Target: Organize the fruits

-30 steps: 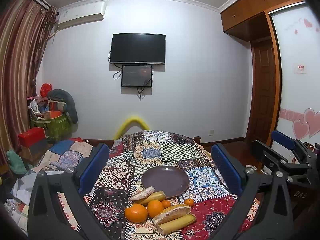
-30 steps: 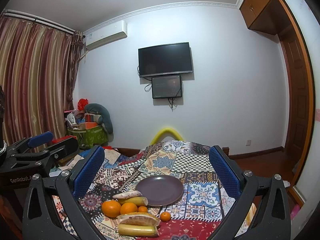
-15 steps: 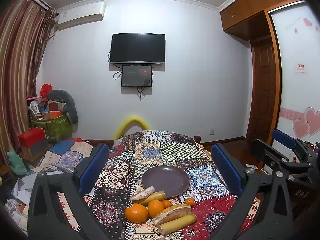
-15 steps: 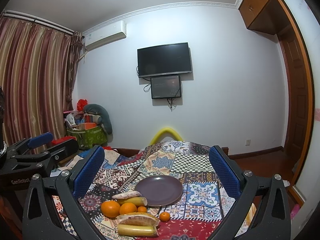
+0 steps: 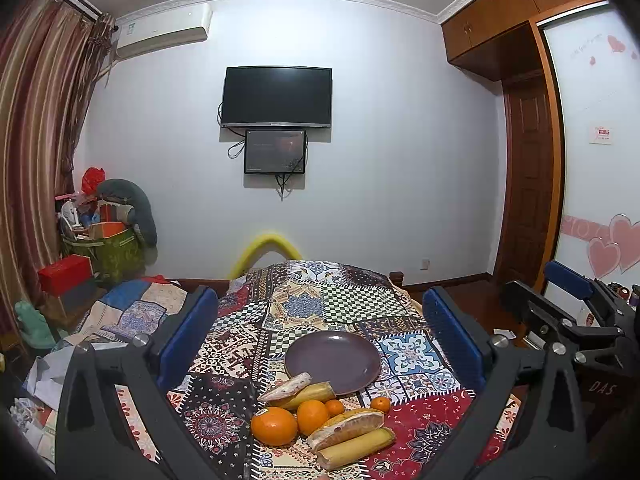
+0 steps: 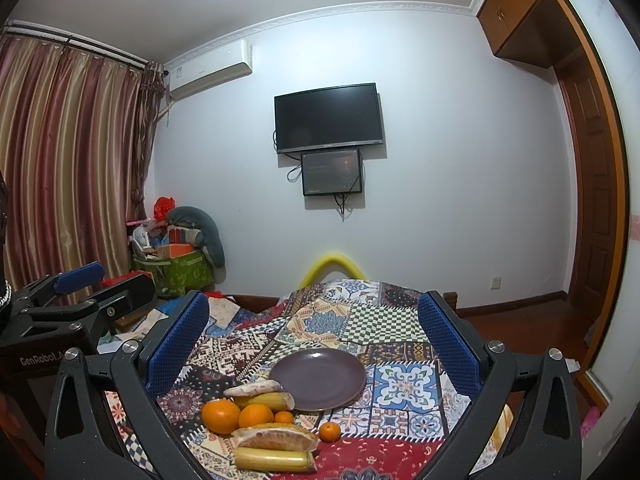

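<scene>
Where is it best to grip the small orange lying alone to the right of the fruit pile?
Grip the small orange across its round middle, coming from above. It lies apart from the pile, with bare cloth on its left and right for the fingers. The right gripper, open, seems nearer.

Left tool (image 5: 320, 340), right tool (image 6: 314, 340): black frames, blue ribbed pads, silver screws.

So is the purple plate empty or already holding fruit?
Empty: the purple plate shows a bare surface in both views; the fruits lie on the cloth beside it.
</scene>
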